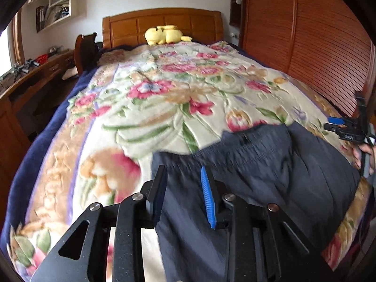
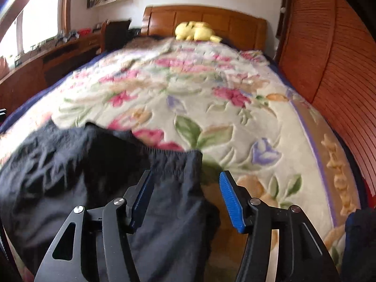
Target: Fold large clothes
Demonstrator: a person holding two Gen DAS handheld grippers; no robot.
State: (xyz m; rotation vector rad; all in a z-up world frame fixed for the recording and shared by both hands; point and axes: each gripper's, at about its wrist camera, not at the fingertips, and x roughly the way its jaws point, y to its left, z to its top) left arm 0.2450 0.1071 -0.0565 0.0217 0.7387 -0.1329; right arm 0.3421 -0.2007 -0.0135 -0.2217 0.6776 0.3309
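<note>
Dark trousers (image 1: 258, 171) with an elastic waistband (image 1: 253, 141) lie flat on the floral blanket (image 1: 164, 98) near the foot of the bed. My left gripper (image 1: 182, 168) hovers over the left end of the waistband with its jaws apart and the blue pads clear of the cloth. Over the other end of the waistband (image 2: 174, 159), my right gripper (image 2: 185, 172) stands wide open, and the trousers (image 2: 70, 169) spread to its left. The left wrist view also catches the right gripper (image 1: 329, 124) at the far right, held in a hand (image 1: 362, 150).
A yellow plush toy (image 1: 164, 34) rests against the wooden headboard (image 1: 162, 25). A slatted wooden wardrobe (image 1: 305, 47) runs close along the bed's right side. A desk (image 1: 35, 72) with clutter and a chair (image 1: 84, 51) stand on the left.
</note>
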